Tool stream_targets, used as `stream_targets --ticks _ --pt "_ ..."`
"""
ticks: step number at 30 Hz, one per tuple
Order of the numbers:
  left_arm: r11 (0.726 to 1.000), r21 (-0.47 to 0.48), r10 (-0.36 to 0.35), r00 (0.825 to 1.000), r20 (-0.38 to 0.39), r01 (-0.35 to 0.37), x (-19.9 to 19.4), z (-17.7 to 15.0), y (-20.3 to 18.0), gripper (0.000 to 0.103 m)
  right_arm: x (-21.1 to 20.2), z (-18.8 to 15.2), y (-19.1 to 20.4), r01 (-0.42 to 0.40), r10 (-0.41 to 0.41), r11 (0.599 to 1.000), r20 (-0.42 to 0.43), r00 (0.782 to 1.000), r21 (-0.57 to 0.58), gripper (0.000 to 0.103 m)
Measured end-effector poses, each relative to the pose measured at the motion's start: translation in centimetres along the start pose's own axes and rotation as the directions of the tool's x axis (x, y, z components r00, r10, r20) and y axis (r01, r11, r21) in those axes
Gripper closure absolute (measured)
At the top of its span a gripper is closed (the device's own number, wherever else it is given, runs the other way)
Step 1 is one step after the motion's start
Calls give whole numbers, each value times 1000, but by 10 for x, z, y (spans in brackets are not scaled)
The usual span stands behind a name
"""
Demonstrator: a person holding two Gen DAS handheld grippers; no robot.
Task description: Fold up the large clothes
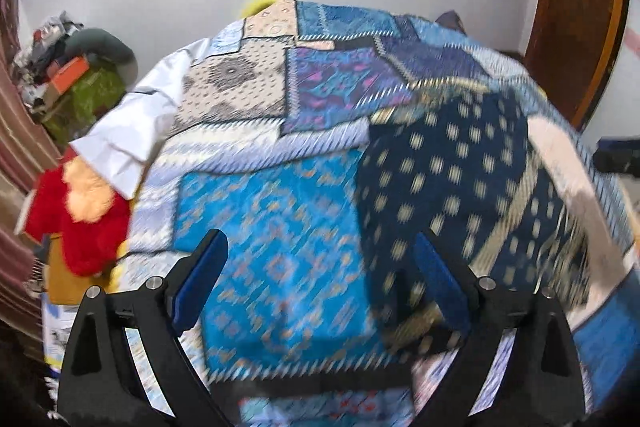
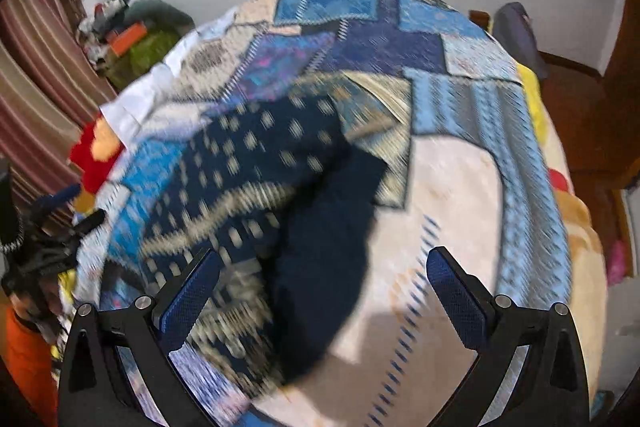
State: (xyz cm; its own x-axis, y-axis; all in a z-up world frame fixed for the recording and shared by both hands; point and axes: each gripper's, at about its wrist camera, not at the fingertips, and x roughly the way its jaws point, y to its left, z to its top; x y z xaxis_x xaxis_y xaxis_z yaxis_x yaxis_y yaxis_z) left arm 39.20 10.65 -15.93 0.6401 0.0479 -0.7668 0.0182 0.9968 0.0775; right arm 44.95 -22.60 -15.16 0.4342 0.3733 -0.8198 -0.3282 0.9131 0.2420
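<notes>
Tongs — left (image 1: 320,283) and right (image 2: 324,291) — gape empty above navy dotted garment (image 2: 256,167) on patchwork bedspread (image 1: 280,219)

Bed (image 2: 576,227): patchwork bedspread (image 1: 280,211); navy dotted garment (image 2: 256,163), white cloth (image 1: 132,123) atop.
</notes>
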Motion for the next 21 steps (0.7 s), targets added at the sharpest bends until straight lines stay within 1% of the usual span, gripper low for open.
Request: stream_targets --ticks 3,5,7,9,11,14,16,17,19,21 --pt "998 -37 -52 998 -25 51 32 21 -7 8 29 23 11 -30 31 999 -9 999 17 0" --pt "993 -76 -91 993 -73 85 61 31 -10 8 48 33 18 -35 36 999 -30 999 19 0" --pt "987 -111 -124 986 -107 113 83 34 -13 8 73 41 18 -39 41 999 -64 997 33 0" --pt "981 -153 -135 983 -122 116 104 35 -12 7 96 46 13 -31 36 998 -96 995 60 0" --pt "981 -169 -116 986 -119 95 111 37 -10 5 114 48 0 -21 32 995 -116 993 94 0" --pt "979 -196 -83 991 -104 61 110 43 3 6 116 46 -24 -14 29 990 -103 994 142 0" --pt "984 -180 -12 996 -89 -4 102 49 14 6 108 43 -37 -55 71 986 -100 992 160 0" --pt "985 -166 29 997 -75 -41 96 52 20 6 104 41 -41 -36 53 987 -105 993 156 0" --pt "985 -146 80 994 -70 -89 86 55 30 6 91 38 -46 70 -60 993 -94 994 99 0" --pt "987 -140 73 995 -62 -81 74 53 37 6 78 33 -49 120 -116 992 -83 990 44 0"
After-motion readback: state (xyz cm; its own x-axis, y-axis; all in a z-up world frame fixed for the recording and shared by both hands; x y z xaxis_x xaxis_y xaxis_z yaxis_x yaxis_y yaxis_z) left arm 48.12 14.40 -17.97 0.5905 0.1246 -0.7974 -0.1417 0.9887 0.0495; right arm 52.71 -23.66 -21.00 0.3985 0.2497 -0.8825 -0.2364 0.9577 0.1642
